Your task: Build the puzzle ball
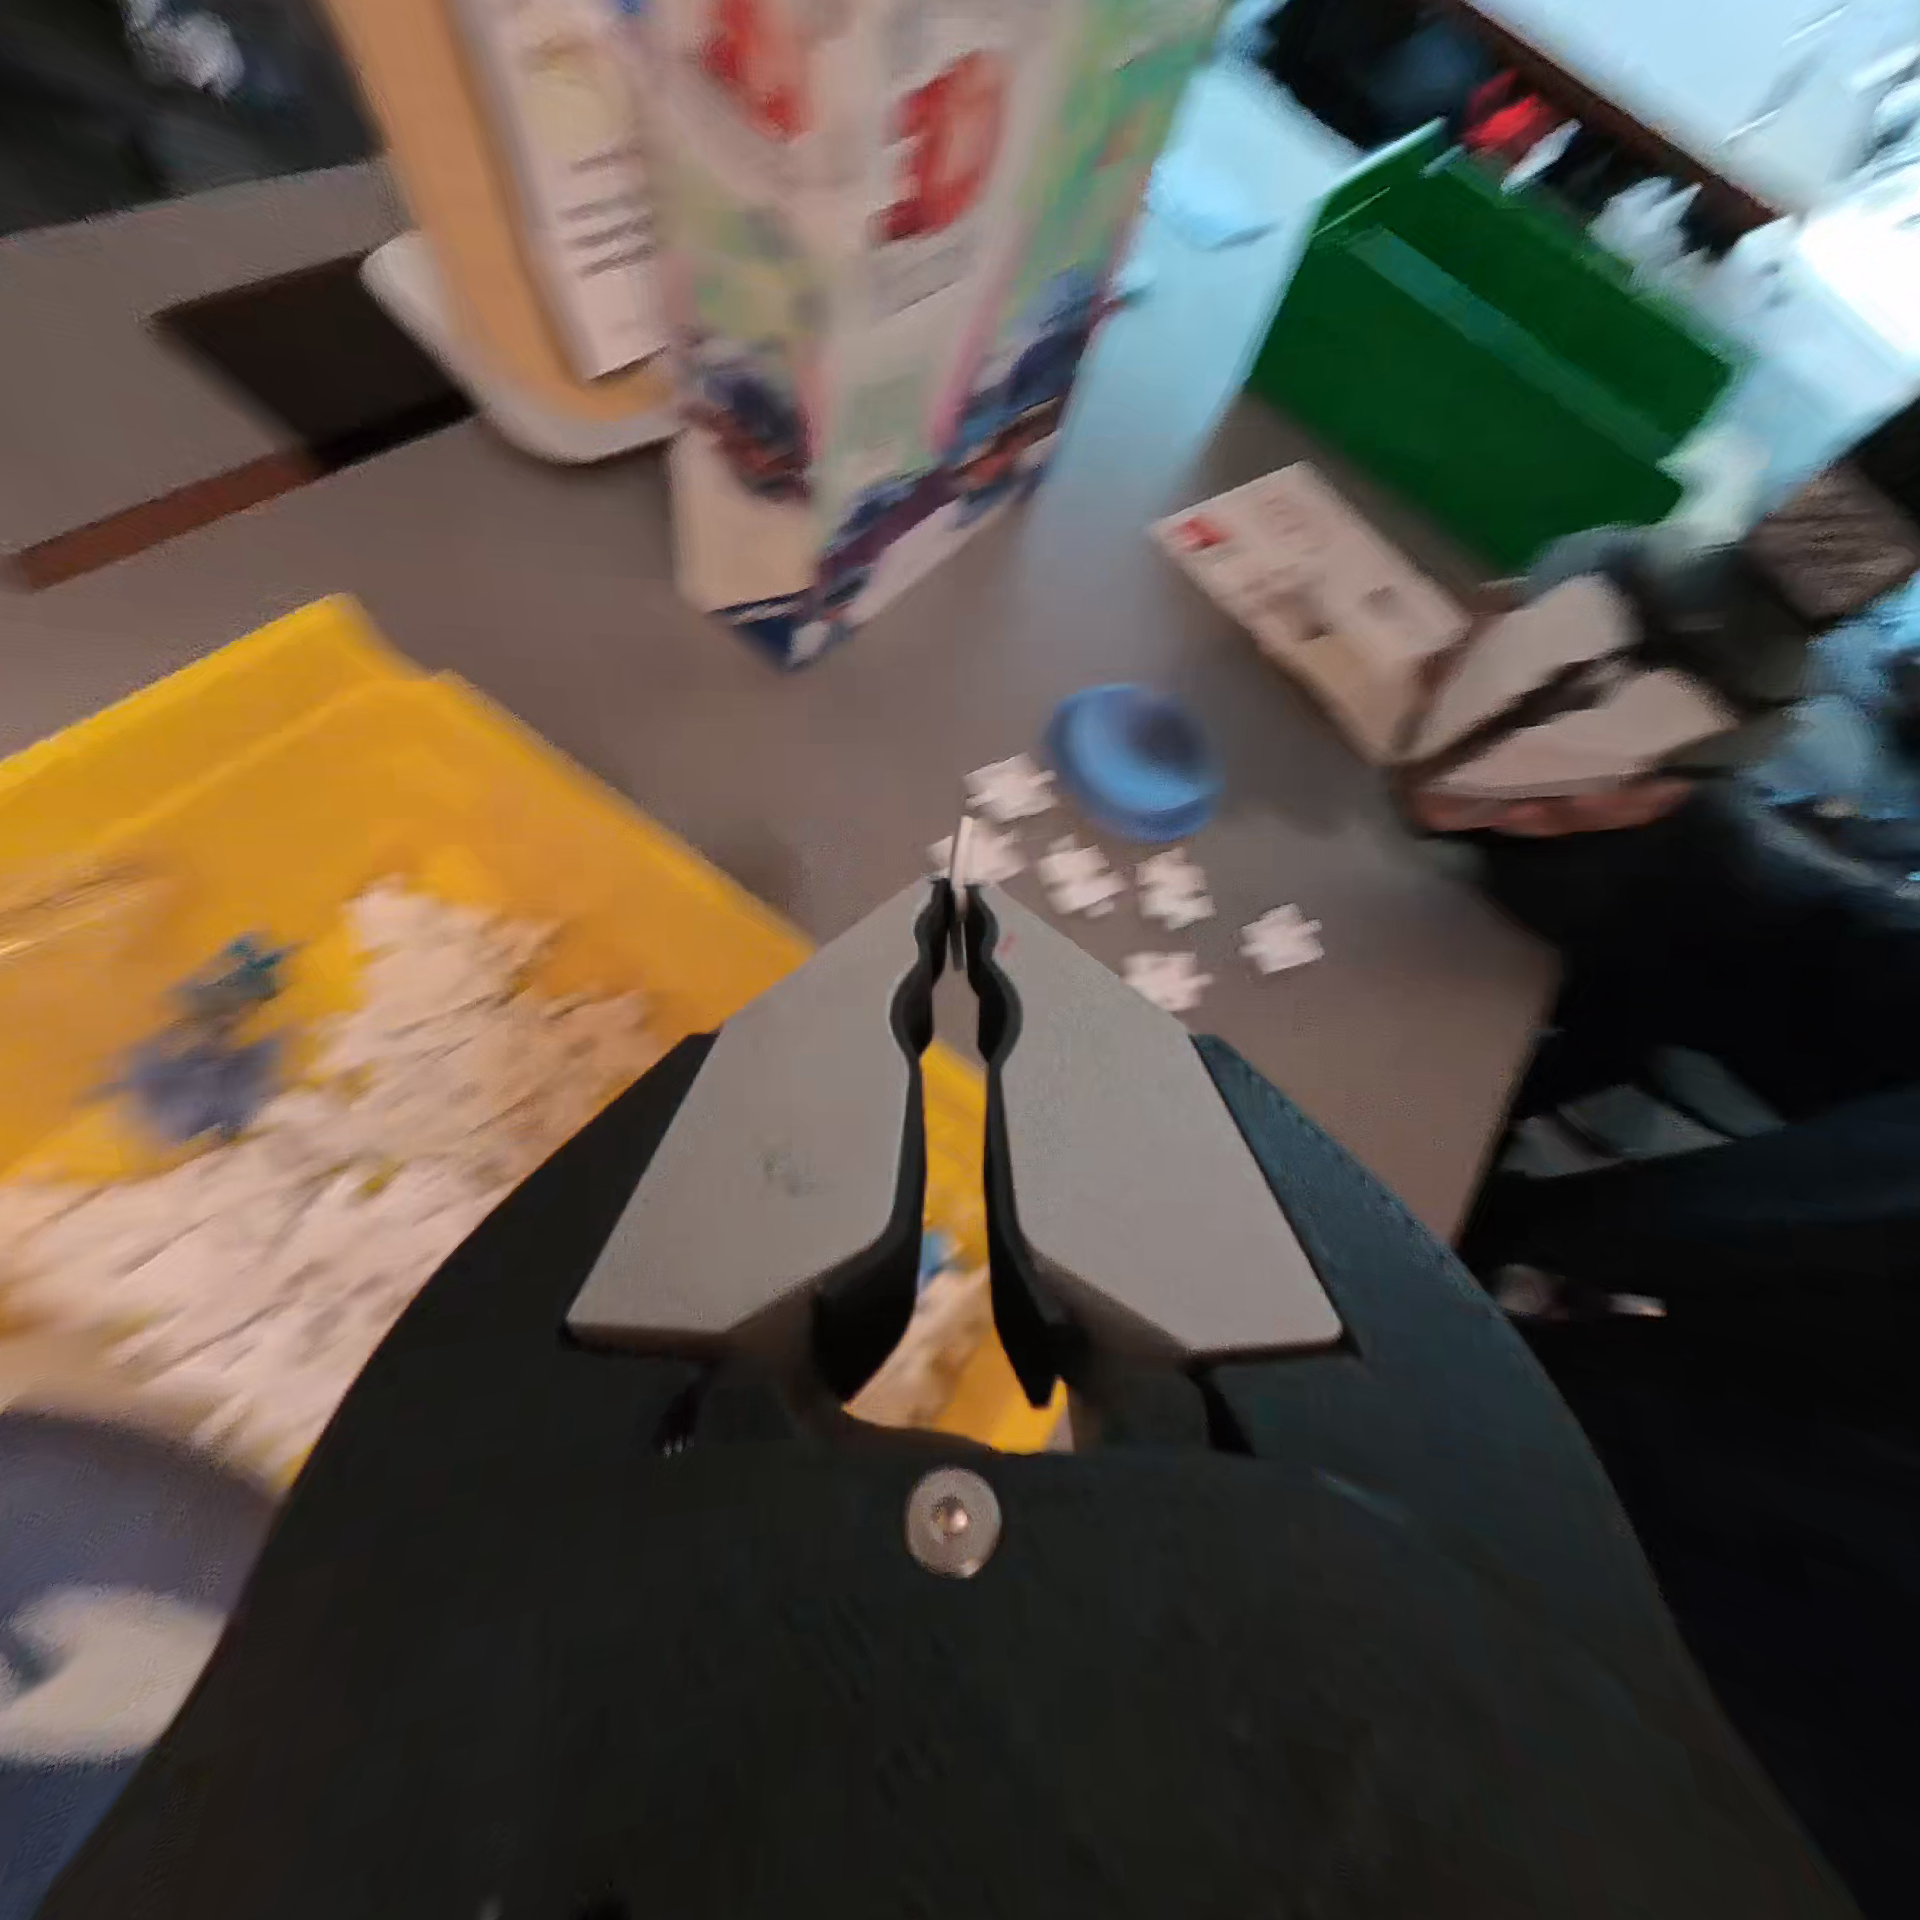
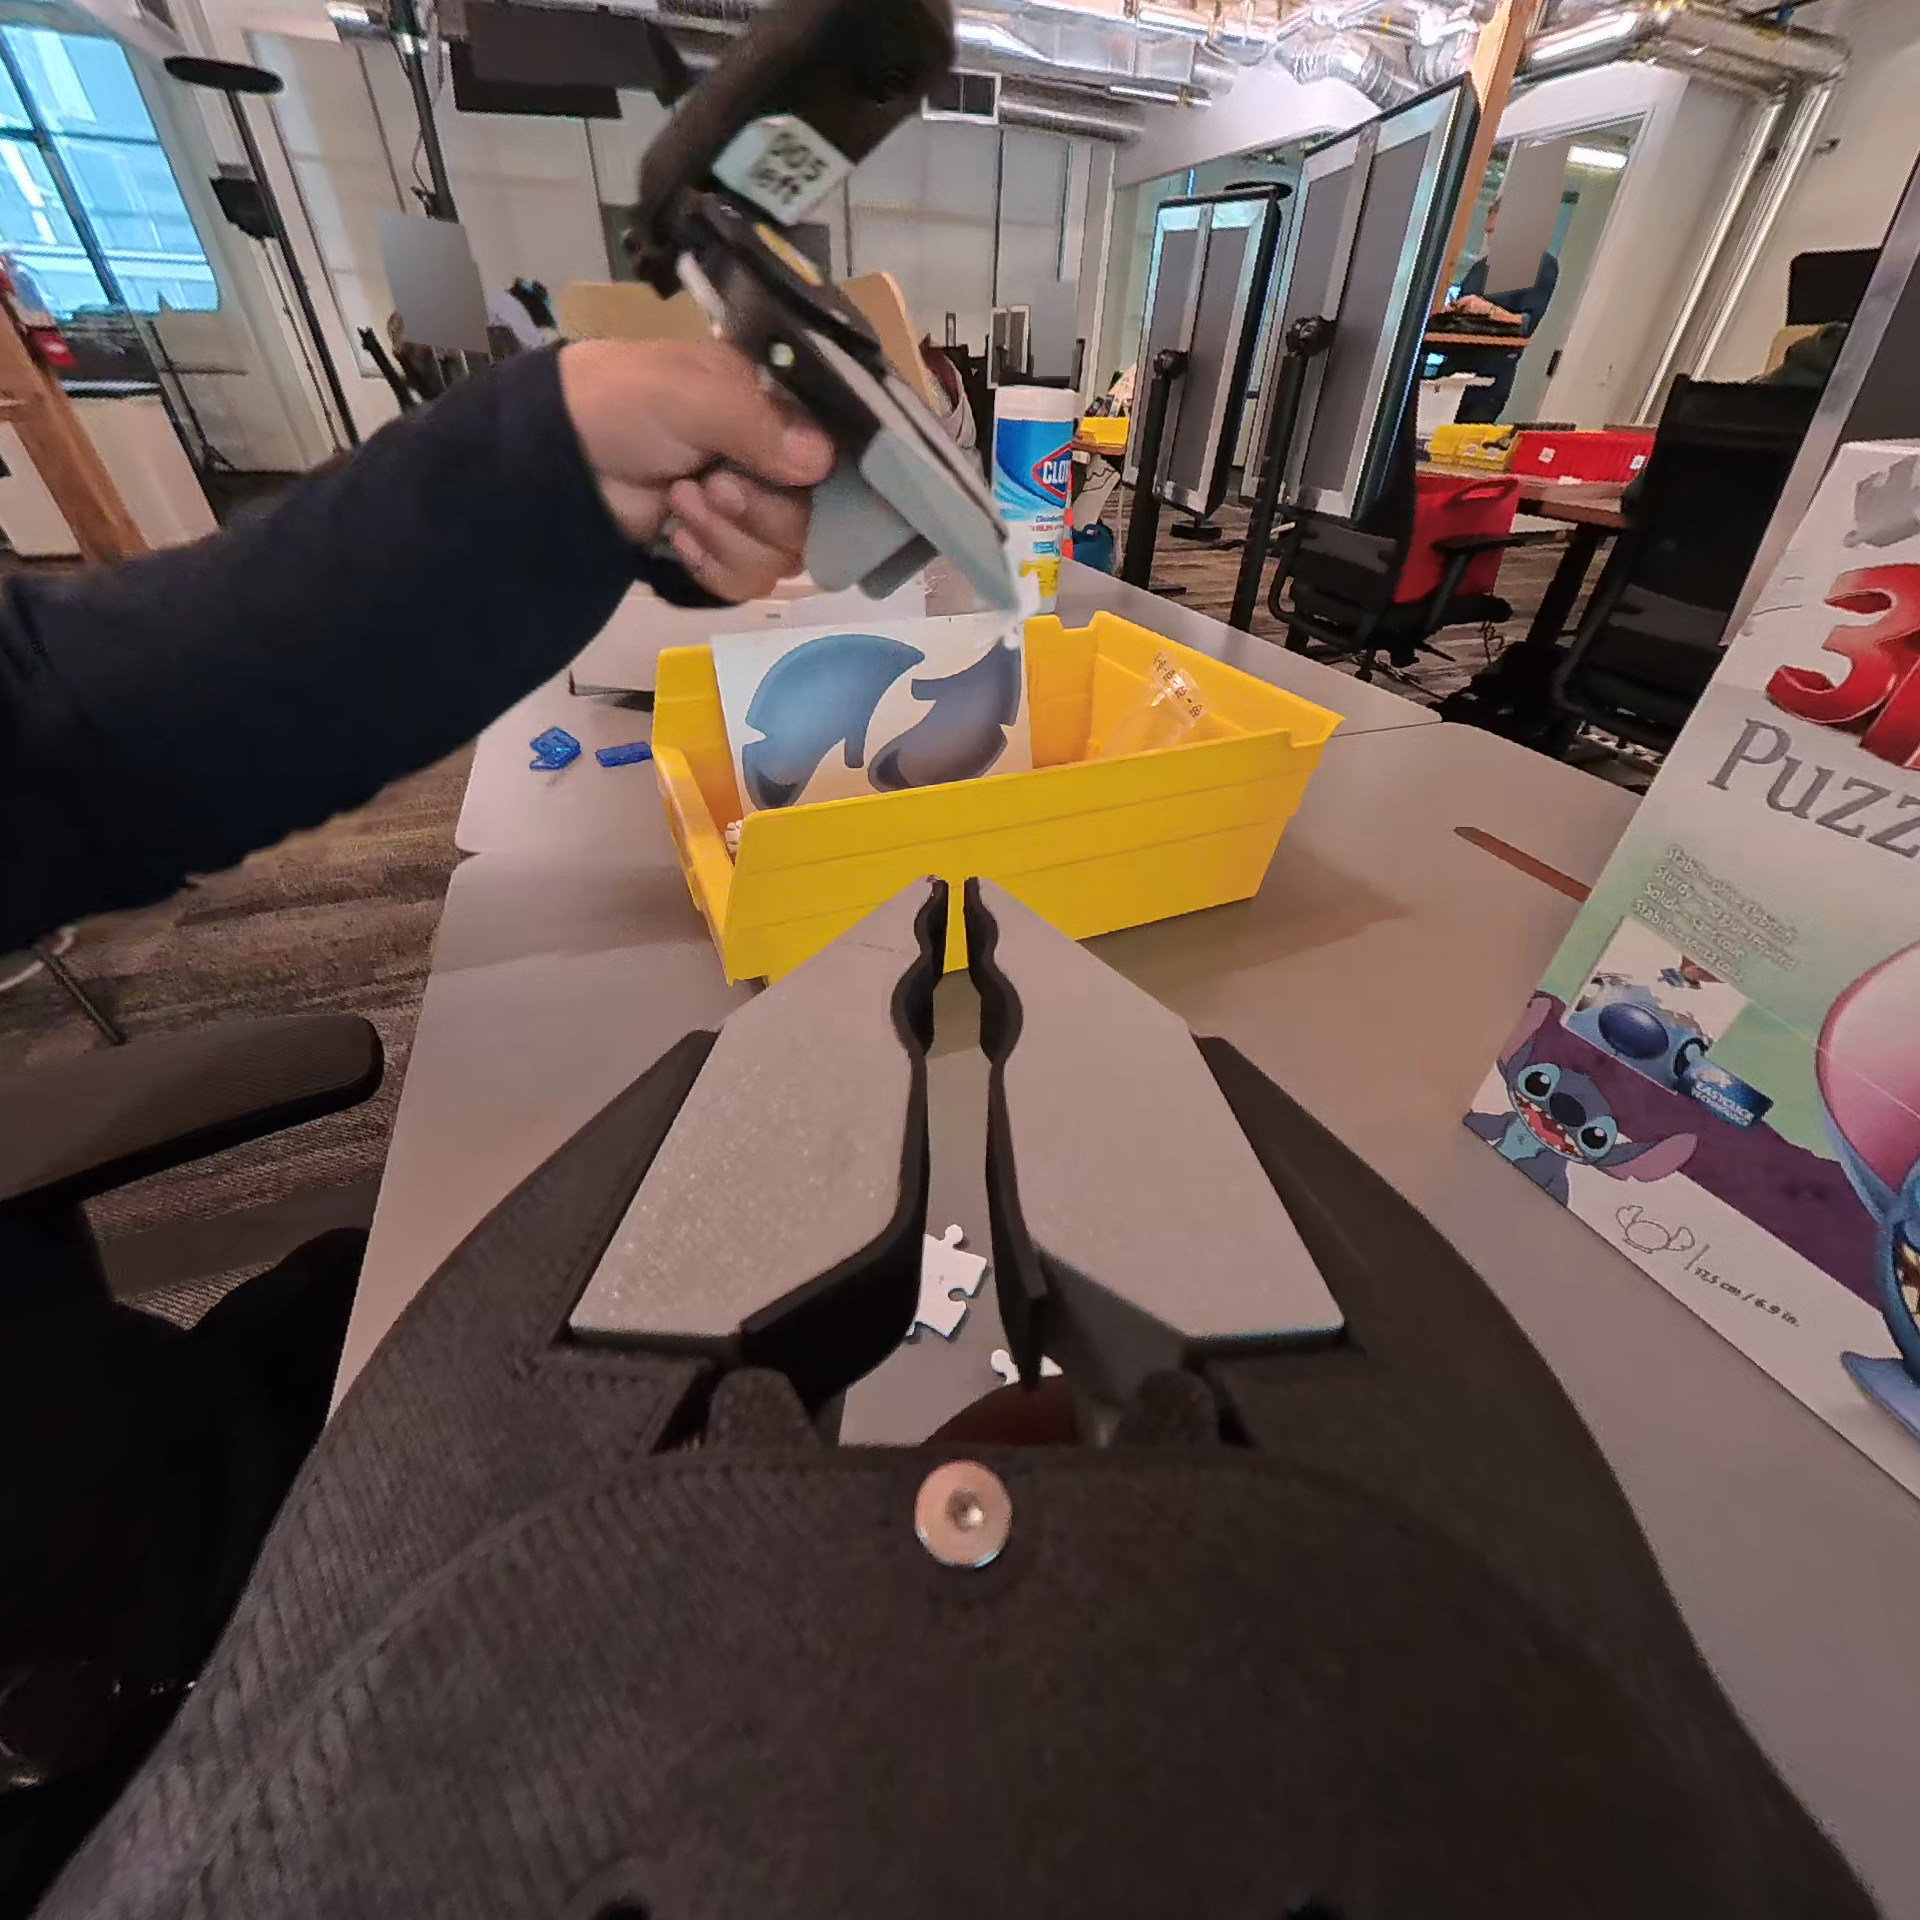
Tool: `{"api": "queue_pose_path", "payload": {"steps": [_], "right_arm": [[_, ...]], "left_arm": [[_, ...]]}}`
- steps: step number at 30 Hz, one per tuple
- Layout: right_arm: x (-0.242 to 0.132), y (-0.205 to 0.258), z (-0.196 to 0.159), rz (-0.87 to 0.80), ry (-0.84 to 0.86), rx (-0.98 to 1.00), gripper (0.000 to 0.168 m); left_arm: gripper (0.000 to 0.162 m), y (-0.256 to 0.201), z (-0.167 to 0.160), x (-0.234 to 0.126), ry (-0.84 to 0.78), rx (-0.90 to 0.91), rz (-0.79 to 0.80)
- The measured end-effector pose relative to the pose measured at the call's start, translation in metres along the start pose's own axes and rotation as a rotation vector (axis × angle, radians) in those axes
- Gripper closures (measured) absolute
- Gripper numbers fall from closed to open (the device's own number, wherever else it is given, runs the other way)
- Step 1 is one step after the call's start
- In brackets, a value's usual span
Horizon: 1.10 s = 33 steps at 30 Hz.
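My left gripper (image 1: 957,902) is shut on a thin white puzzle piece (image 1: 962,844) that sticks out edge-on from its tips. It hangs above the yellow bin (image 1: 436,748), which holds a heap of white and blue pieces (image 1: 343,1091). In the right wrist view the left gripper (image 2: 1013,608) is held high over the bin (image 2: 997,842) with the white piece (image 2: 1018,613) at its tip. Several white pieces (image 1: 1132,894) lie on the grey table beside a blue ring stand (image 1: 1135,764). My right gripper (image 2: 957,894) is shut and empty, low over the table, with loose pieces (image 2: 951,1288) beneath it.
The tall puzzle box (image 2: 1766,935) stands at the right, also in the left wrist view (image 1: 883,312). A leaflet (image 1: 1309,582) lies near the stand. A printed sheet with blue shapes (image 2: 873,707) leans in the bin. An office chair armrest (image 2: 187,1091) is at the left. About 15 cm separates my left fingertips from my right.
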State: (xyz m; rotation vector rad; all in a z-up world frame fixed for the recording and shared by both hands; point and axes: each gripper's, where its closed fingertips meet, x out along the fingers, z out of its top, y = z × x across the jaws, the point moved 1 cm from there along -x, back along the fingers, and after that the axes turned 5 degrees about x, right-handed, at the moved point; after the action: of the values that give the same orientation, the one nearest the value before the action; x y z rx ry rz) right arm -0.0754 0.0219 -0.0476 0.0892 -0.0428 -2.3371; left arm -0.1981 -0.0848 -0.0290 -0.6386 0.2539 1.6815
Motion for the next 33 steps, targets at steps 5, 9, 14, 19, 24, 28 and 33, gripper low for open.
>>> {"api": "queue_pose_path", "payload": {"steps": [5,9,14,19,24,28,33], "right_arm": [[0.003,0.000,-0.005,-0.013,0.025,-0.025,0.168],[0.005,-0.001,-0.008,-0.027,0.043,-0.054,0.168],[0.003,-0.002,-0.008,-0.020,0.038,-0.033,0.168],[0.002,-0.004,-0.007,-0.025,0.033,-0.030,0.168],[0.003,-0.004,-0.008,-0.021,0.037,-0.024,0.168],[0.005,-0.010,-0.013,-0.028,0.050,-0.006,0.168],[0.010,-0.014,-0.028,-0.004,0.098,0.005,0.162]], "left_arm": [[0.162,0.064,-0.028,0.006,0.199,-0.190,-0.021],[0.162,0.104,-0.082,0.032,0.517,-0.210,0.081],[0.144,0.132,-0.113,0.056,0.686,-0.208,0.158],[0.127,0.146,-0.112,0.048,0.670,-0.138,0.276],[0.124,0.119,-0.075,0.027,0.433,-0.049,0.298],[0.124,0.078,-0.075,0.022,0.420,0.084,0.161],[0.119,0.060,-0.095,0.020,0.563,0.313,0.050]]}}
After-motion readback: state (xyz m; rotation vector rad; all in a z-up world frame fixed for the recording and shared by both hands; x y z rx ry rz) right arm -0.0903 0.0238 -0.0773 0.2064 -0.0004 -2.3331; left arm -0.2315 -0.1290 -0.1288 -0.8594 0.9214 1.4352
